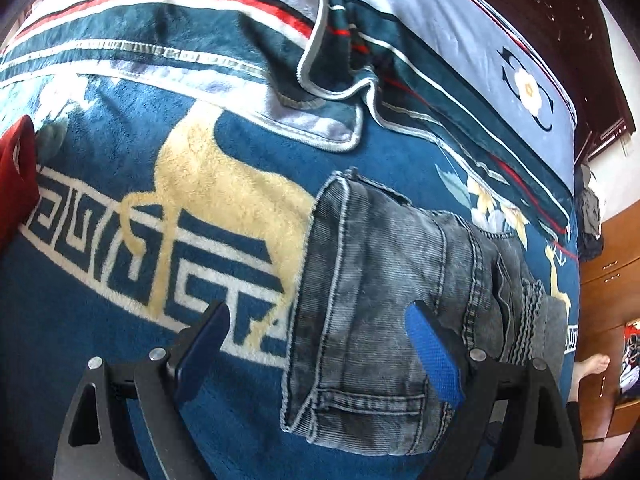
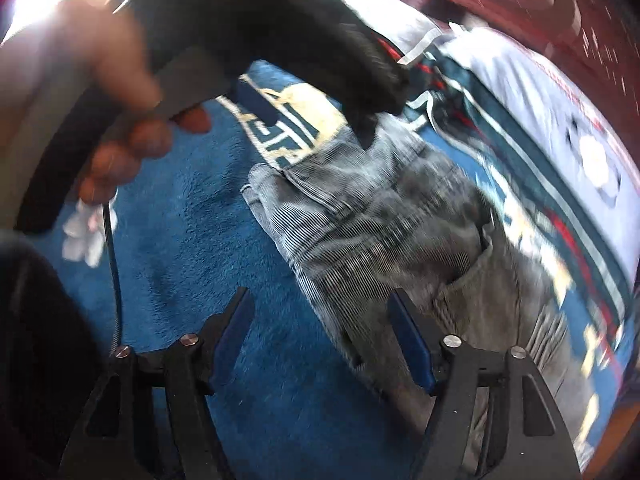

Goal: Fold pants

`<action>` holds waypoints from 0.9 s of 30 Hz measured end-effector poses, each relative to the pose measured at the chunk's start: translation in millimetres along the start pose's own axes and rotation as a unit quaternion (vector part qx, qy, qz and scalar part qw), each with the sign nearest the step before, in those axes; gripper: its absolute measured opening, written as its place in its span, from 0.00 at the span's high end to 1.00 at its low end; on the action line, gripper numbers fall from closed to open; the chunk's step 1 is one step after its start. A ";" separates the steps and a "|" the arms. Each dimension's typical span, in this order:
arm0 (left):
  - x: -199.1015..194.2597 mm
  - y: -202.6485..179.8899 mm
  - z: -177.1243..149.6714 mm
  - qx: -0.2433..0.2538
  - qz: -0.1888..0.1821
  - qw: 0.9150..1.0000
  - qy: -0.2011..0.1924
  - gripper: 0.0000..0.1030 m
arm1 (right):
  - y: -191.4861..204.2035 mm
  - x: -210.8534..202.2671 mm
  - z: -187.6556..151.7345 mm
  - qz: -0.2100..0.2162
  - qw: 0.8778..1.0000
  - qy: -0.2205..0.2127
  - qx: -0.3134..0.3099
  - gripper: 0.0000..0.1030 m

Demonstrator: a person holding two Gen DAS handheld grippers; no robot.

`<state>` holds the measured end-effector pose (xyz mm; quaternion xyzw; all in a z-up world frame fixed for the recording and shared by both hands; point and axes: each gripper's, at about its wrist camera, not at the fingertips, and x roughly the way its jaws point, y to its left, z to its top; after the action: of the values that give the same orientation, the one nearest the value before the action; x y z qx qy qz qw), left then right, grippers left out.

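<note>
Grey washed jeans (image 1: 380, 300) lie folded in a bundle on a blue patterned blanket (image 1: 120, 320). My left gripper (image 1: 316, 320) is open and empty, hovering above the bundle's left edge; its right finger (image 1: 432, 356) is over the denim. In the right wrist view the jeans (image 2: 380, 232) stretch from the centre to the lower right. My right gripper (image 2: 320, 320) is open and empty above their left edge. The left gripper (image 2: 312, 100) and the hand (image 2: 120, 120) holding it show at the top of that view.
A folded-over blanket edge (image 1: 340, 92) lies beyond the jeans. A red cloth (image 1: 16, 172) sits at the left edge. A dark wooden headboard (image 1: 540, 8) and a wooden cabinet (image 1: 608, 280) stand to the right. A bare foot (image 1: 592, 364) shows beside the bed.
</note>
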<state>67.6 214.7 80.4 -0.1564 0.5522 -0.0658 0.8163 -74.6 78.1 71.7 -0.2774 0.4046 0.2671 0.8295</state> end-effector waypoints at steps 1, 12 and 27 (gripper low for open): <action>1.9 1.8 0.6 -0.001 -0.002 1.000 0.003 0.12 | 4.7 2.6 0.3 -0.008 1.000 -0.002 -0.016 0.33; 17.2 9.5 8.8 -0.008 -0.025 0.999 0.025 0.12 | 24.2 39.0 16.2 -0.094 0.991 -0.007 -0.099 0.71; 25.6 14.9 18.4 -0.073 -0.083 0.993 0.033 0.12 | -35.0 -2.1 20.8 -0.015 0.996 -0.055 0.070 0.80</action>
<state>93.3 224.9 59.2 -0.2587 0.5676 -0.0980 0.7754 -41.4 67.0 92.8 -0.2093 0.3717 0.2406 0.8718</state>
